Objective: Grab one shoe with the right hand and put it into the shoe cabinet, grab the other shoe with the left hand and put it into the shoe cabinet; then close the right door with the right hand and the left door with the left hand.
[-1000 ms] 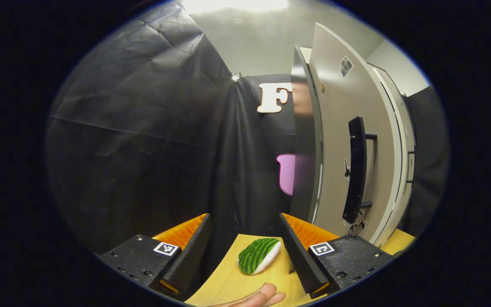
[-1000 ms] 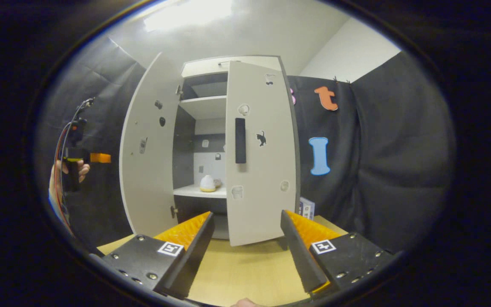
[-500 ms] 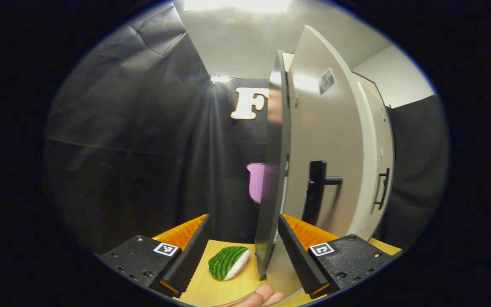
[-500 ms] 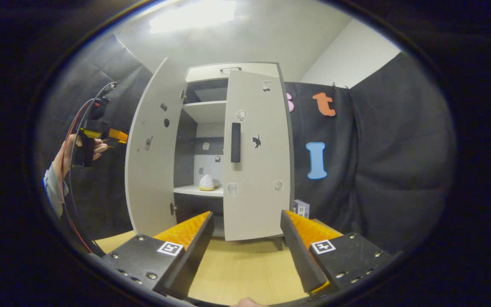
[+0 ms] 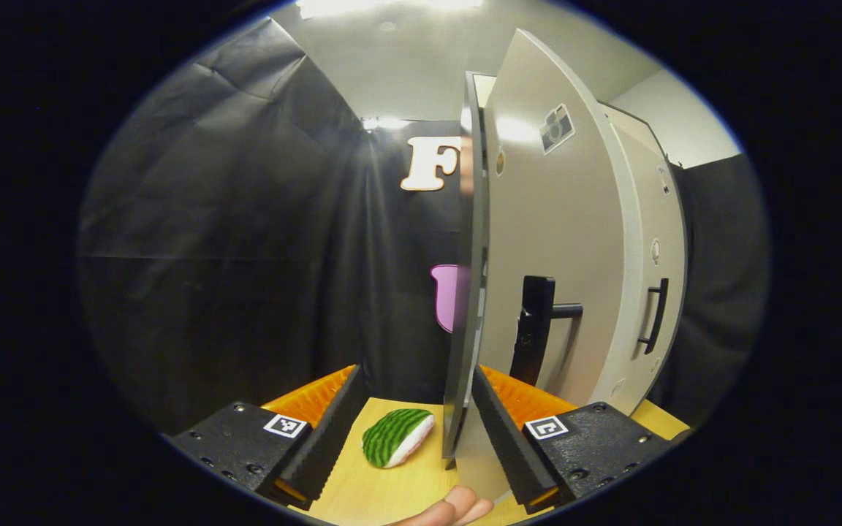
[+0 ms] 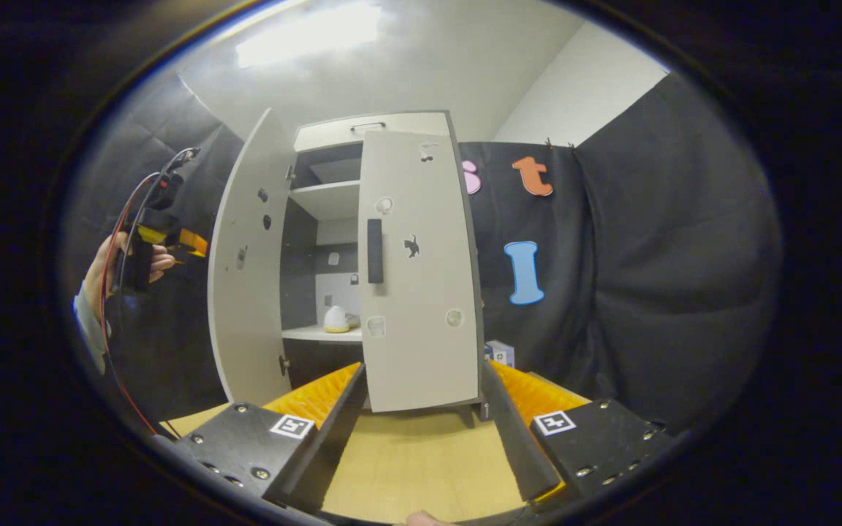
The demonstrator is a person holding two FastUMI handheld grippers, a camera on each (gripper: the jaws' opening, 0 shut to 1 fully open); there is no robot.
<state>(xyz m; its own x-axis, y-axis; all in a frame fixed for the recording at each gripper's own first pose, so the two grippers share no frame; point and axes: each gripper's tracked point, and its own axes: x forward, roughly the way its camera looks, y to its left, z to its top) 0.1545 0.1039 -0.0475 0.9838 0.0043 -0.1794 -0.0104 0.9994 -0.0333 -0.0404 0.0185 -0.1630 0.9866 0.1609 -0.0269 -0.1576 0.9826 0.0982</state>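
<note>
Two doors: your spread, empty left gripper (image 5: pixel 414 431) straddles the open left door (image 5: pixel 465 292) edge; your right gripper (image 6: pixel 425 431), spread and empty, faces the right door (image 6: pixel 414 292); one shoe (image 6: pixel 337 319) sits shelved.

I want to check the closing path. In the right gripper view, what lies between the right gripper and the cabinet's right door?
In the right gripper view, only bare wooden tabletop lies between the right gripper and the right door.
</note>
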